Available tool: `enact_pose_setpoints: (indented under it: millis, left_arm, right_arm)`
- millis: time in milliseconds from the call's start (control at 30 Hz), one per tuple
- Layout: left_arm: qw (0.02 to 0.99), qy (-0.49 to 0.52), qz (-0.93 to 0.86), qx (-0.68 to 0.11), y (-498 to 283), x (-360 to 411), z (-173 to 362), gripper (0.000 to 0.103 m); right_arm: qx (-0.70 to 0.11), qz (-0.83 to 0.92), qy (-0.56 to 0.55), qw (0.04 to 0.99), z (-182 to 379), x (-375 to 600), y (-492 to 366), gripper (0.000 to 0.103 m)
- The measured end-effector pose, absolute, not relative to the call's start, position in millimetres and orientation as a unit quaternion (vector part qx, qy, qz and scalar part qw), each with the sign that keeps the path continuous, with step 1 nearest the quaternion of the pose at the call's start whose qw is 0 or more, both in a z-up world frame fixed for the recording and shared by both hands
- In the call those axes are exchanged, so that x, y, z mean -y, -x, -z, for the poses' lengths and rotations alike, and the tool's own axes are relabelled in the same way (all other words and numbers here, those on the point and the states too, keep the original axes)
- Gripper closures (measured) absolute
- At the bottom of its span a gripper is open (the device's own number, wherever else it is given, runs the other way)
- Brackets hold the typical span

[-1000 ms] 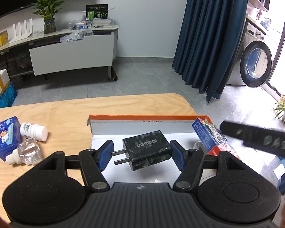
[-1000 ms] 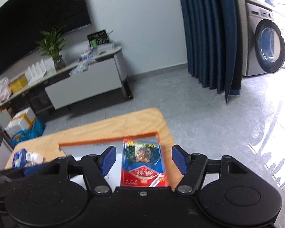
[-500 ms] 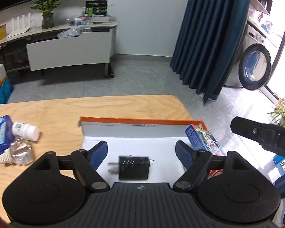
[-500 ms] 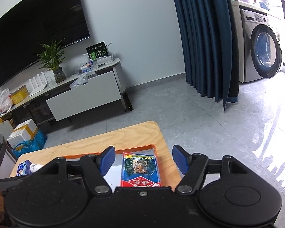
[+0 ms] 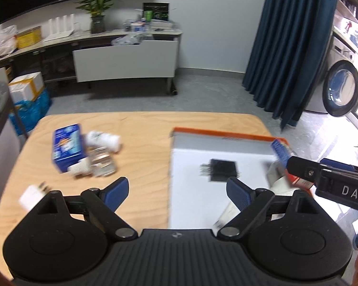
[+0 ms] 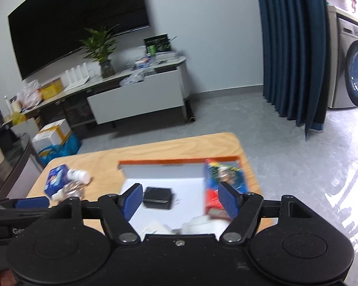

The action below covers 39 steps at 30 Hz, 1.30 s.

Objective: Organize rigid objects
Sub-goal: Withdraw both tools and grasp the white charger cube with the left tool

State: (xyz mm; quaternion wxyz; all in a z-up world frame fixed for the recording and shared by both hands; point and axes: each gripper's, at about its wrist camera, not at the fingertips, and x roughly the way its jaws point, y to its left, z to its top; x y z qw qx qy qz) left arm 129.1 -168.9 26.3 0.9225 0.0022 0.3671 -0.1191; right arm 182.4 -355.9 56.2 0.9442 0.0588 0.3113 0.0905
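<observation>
Your orange-rimmed box point(image 5: 222, 135) sits on the wooden table point(image 5: 140, 128) and holds the black charger point(image 5: 223, 166), lying flat on the white floor toward the box's far wall, with the red-and-blue packet point(image 6: 224, 178) propped along the box's right wall and some white items, too blurred to name, near the box's front edge. Left of the box, a blue carton point(image 5: 68, 150), a white pill bottle point(image 5: 105, 139) and a clear bottle with a white cap point(image 5: 93, 166) lie bunched together, touching. A white plug point(image 5: 32, 195) lies apart from them, nearer you. Your left gripper point(image 5: 176, 190) hangs spread wide and empty over the box's left wall, the charger just beyond its right finger. Your right gripper point(image 6: 180, 196) is likewise wide open and holds nothing, the charger lying between its fingers' line of sight and the packet behind its right finger. A second ago your left gripper still framed the charger closely; you have since dropped it in the box, pulled back and swung left.
</observation>
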Motion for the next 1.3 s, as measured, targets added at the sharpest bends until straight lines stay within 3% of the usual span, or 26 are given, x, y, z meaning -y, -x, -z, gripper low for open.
enact_pose_setpoints:
  millis: [700, 1200, 1300]
  left_arm:
    - [0.925, 0.031, 0.053, -0.374, -118.4, 8.4, -2.3, 0.009]
    - [0.922, -0.039, 0.096, -0.374, -173.3, -15.8, 48.8, 0.008]
    - [0.921, -0.037, 0.098, -0.375, -181.2, -16.5, 56.1, 0.015]
  right_arm:
    - [-0.346, -0.186, -0.014, 0.919, -53.4, 227.9, -148.6, 0.018]
    - [-0.369, -0.185, 0.009, 0.911, -34.9, 200.5, -168.1, 0.018]
    - [-0.374, -0.186, 0.009, 0.909, -30.4, 196.6, -175.3, 0.018]
